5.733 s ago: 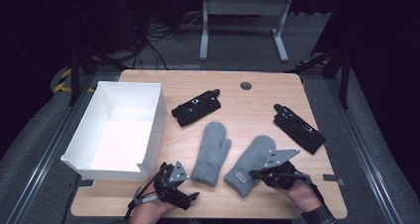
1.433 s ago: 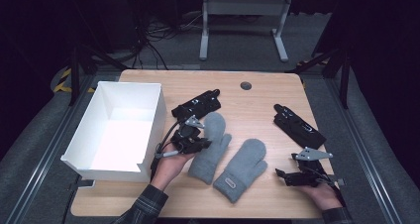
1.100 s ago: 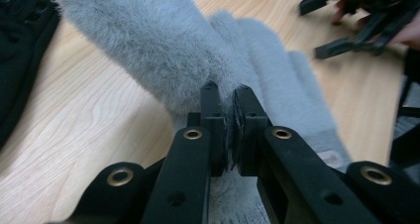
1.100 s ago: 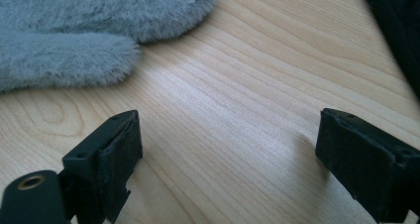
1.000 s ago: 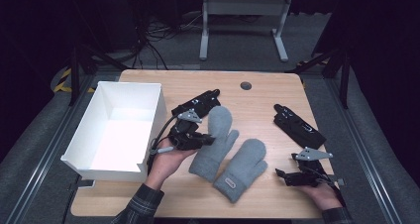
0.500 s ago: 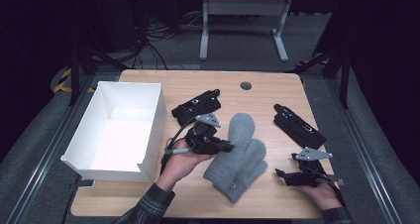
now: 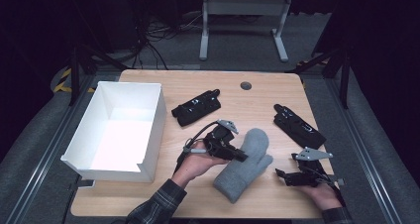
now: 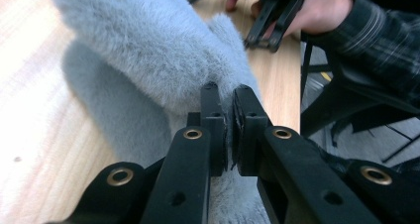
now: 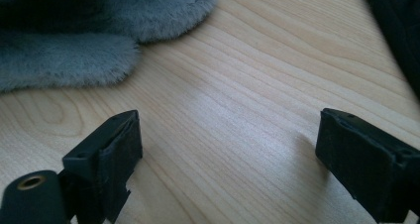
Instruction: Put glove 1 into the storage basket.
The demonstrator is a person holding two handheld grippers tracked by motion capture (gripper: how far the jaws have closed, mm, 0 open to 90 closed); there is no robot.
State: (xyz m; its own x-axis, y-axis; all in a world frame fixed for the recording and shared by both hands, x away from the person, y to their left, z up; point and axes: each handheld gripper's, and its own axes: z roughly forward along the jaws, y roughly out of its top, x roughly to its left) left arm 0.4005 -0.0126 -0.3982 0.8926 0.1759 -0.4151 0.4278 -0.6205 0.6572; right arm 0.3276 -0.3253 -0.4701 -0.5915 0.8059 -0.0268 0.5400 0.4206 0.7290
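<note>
Since the first earlier picture, the two grey mittens no longer lie side by side: one grey mitten [image 7: 250, 149] has been carried rightward and now lies stacked on the other grey mitten [image 7: 233, 184], near the worktop's [image 7: 257, 92] front edge, right of its middle. The left tool [image 7: 241, 156] has come up from the front edge and its jaws are pinched tight on the fuzzy edge of the upper mitten [image 8: 148, 50], with almost no gap between them. The right tool [image 7: 280, 173] has drawn back towards the front right corner and rests low over bare wood, its jaws spread wide with nothing between them; the mittens' fluffy edge [image 9: 99, 30] lies just ahead of it.

The white box [image 7: 148, 135] stands along the left edge. One black glove [image 7: 196, 106] lies behind the mittens; another black glove [image 7: 299, 126] lies near the right edge. Bare wood stretches between the two gloves and along the back edge.
</note>
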